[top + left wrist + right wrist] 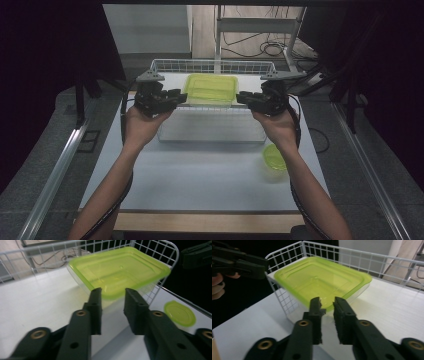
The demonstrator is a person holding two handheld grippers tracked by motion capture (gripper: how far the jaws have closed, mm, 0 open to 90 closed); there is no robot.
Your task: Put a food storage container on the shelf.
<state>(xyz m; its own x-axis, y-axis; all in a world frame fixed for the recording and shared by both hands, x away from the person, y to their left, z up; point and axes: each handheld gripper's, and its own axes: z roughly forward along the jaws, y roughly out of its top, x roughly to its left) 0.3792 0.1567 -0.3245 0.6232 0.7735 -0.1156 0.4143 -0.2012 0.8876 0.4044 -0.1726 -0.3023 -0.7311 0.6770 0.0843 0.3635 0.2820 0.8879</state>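
In the high view, a white wire basket (pixel 212 62) is seen at twelve o'clock on the tabletop (pixel 200 175), with a green-lidded container (pixel 211 89) lying inside it. A clear tray (pixel 212 131) is set just below the basket, toward six o'clock, and a round green lid (pixel 274 157) lies at four o'clock beside the right forearm. The left gripper (pixel 181 96) is held at the basket's nine o'clock end and the right gripper (pixel 241 97) at its three o'clock end, both pointed inward at the container.

In the left gripper view, the left gripper (pixel 113 291) is shown with its jaws parted by a narrow gap and nothing between them. The container (pixel 120 267) is seen just beyond, at twelve o'clock, the basket (pixel 174 251) rim at two o'clock and the round lid (pixel 179 313) at four o'clock.

In the right gripper view, the right gripper (pixel 327 300) is likewise shown nearly closed yet empty, with the container (pixel 322 277) straight ahead and the basket (pixel 287 248) wall at ten o'clock.

The step in hand is judged to be a two-sided approach to the container, with no grip made so far. For the next move the jaws would need to be spread wider and brought level onto the lid's rim at both ends, so that the container can be lifted evenly — the wire wall must be cleared.
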